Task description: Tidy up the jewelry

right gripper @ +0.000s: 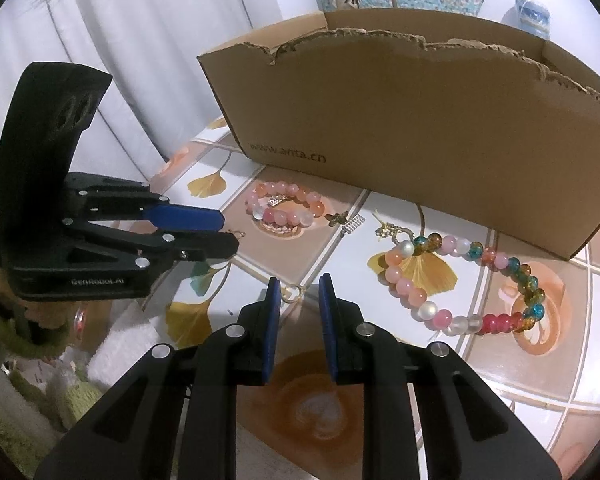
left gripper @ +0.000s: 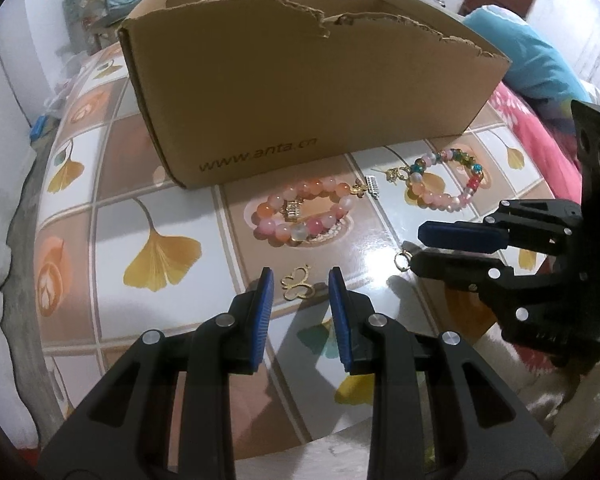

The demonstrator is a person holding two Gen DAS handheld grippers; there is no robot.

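Your left gripper point(left gripper: 300, 276) hangs over the tiled table point(left gripper: 160, 208), jaws part open, nothing pinched. A gold butterfly charm point(left gripper: 297, 283) lies flat on the table in the gap between its blue pads point(left gripper: 265, 308), not touching either as far as the left view shows.

Your right gripper point(right gripper: 299, 283) also stands part open, narrower than the left, and empty. A small gold ring point(right gripper: 294, 293) lies on the table just ahead of its tips, half hidden behind the left-hand pad; in the left view that ring point(left gripper: 402, 261) sits right at the tip of the lower finger.

Jewelry is all still on the table, none of it in the box point(left gripper: 300, 92). The pink bracelet point(left gripper: 304, 212) lies just in front of the box, coiled, with a gold charm inside the loop. The multicolour bracelet point(right gripper: 460, 280) lies farther right, near the box's front wall. Between the two bracelets sit a small gold flower bit point(right gripper: 337, 218) and a silver bar charm point(right gripper: 352, 226), close together. The box is open-topped with a torn front edge; inside not visible.
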